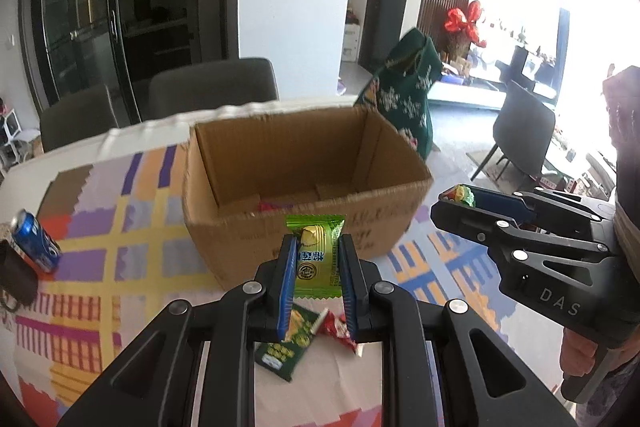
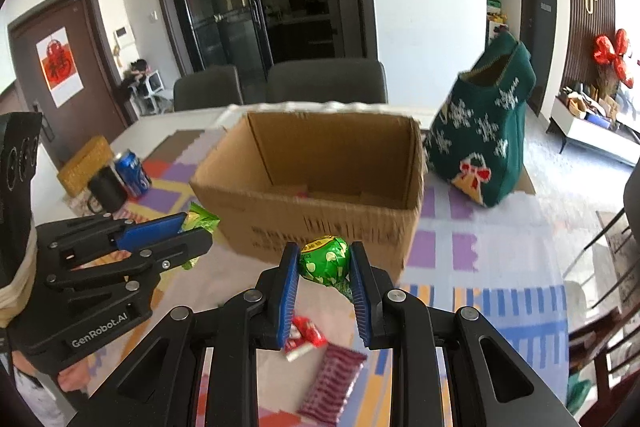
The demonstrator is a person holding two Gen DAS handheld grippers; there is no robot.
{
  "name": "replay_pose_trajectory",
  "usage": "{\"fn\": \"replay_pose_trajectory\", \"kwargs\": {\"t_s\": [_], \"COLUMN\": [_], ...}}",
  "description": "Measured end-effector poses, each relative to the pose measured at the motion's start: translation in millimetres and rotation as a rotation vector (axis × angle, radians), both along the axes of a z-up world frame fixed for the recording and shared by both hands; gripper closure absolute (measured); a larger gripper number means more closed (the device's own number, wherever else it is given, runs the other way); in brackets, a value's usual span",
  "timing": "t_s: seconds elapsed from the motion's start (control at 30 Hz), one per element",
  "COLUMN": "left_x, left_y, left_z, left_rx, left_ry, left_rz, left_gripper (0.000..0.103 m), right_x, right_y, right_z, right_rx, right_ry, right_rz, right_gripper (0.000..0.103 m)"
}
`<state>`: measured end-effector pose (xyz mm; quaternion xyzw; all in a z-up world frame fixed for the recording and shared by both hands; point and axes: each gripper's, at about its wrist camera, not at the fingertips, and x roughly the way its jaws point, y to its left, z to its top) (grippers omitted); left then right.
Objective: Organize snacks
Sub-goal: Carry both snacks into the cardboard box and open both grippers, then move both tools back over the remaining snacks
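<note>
My left gripper is shut on a light green snack packet, held above the table in front of an open cardboard box. My right gripper is shut on a round green-wrapped candy, held near the box's front wall. Each gripper shows in the other's view: the right one at right, the left one at left. On the table below lie a dark green packet, a red wrapped candy, also in the right wrist view, and a maroon packet.
A blue soda can and a dark mug stand at the table's left. A green knitted stocking bag stands right of the box. Grey chairs line the far table edge. A patterned cloth covers the table.
</note>
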<state>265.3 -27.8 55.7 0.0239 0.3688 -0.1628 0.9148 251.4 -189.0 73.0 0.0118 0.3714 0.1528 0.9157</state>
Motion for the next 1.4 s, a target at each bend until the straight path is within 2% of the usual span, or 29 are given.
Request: {"fn": "replay_pose_trajectory", "kwargs": {"t_s": [0.43,0.93,0.97,1.07,1.1,1.17,1.4], "left_x": [36.2,82.6,86.1,90.7,90.0,88.6,78.1], "left_y": [11.7,17.1,17.7,21.3,22.3,24.3,26.8], "left_z": [27.4,16.3,14.9,13.0,12.9,12.5,10.0], "left_rx": [0.006,0.013,0.016,0.026,0.031,0.044,0.061], "left_ry": [-0.051,0.01,0.015,0.016,0.008,0.0,-0.006], "left_rz": [0.025,0.05,0.059,0.081,0.082,0.091,0.093], "left_gripper": [0.082,0.081,0.08,0.061,0.057,0.054,0.049], "right_x": [38.4,89.7,91.4,99.5,101.7,104.2,95.5], "right_y": [17.3,33.2,34.2,36.3,36.8,34.8,30.7], "right_z": [35.6,27.4,25.7,21.5,20.3,17.9,14.0], "right_rx": [-0.019,-0.065,-0.069,-0.075,-0.08,-0.082,-0.087], "right_ry": [-0.076,-0.042,-0.04,-0.032,-0.027,-0.022,-0.028], "right_rz": [0.025,0.052,0.053,0.052,0.049,0.028,0.019], "right_gripper": [0.077,0.077,0.077,0.075,0.066,0.053,0.053]}}
